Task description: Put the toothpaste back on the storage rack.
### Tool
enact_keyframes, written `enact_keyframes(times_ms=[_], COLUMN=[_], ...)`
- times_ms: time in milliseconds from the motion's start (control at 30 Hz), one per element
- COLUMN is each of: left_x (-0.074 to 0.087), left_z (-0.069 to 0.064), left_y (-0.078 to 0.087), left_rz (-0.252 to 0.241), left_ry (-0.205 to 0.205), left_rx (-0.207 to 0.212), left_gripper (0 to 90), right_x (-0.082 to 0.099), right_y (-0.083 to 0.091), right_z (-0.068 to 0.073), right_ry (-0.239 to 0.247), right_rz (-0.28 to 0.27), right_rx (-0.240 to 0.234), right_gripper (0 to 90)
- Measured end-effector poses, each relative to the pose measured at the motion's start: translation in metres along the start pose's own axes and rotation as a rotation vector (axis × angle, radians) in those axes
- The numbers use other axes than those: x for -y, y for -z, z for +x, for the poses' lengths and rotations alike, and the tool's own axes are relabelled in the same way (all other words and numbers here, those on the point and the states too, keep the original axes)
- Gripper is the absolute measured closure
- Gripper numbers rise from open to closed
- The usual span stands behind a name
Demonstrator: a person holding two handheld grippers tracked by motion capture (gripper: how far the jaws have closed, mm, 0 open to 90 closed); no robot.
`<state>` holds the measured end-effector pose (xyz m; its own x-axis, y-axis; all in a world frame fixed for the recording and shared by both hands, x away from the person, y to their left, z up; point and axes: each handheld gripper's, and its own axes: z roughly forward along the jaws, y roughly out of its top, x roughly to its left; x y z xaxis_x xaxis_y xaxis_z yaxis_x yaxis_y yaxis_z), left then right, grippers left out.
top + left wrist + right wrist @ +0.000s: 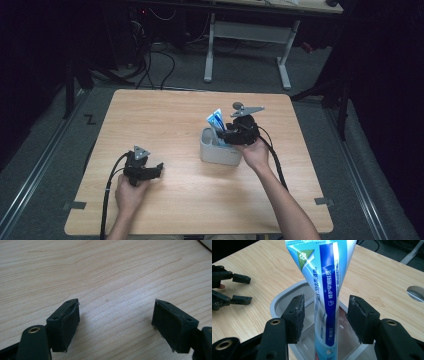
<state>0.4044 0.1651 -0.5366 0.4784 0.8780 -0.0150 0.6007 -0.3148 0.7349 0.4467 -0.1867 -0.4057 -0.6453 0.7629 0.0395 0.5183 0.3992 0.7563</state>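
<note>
A light wooden table [165, 115] is standing in the middle of the scene, its grain running across from left to right. Grey tape tabs are sitting at its near left corner [74, 205] and near right edge [324, 201]. Beyond the far edge, a white-legged desk frame [248, 34] is standing on grey carpet, with black cables [155, 65] lying on the floor to its left. A dark Z-shaped mark [89, 119] is showing on the floor left of the table. A metal rail [35, 170] is running along the left side.

high view looks down from above; tongs views sit close, all sharing the table [165, 125].
</note>
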Motion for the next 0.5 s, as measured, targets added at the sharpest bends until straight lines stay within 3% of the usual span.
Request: enact_keyframes(times_ms=[500], left_x=[0.000], left_z=[0.000], left_y=[0.000], left_rz=[-0.001], left_ry=[0.000], left_rx=[-0.001], left_gripper=[22.3], right_x=[0.002], right_y=[0.015], right_z=[-0.003], right_ry=[-0.023], right_rz=[-0.022], right_rx=[0.009], right_gripper=[46.5])
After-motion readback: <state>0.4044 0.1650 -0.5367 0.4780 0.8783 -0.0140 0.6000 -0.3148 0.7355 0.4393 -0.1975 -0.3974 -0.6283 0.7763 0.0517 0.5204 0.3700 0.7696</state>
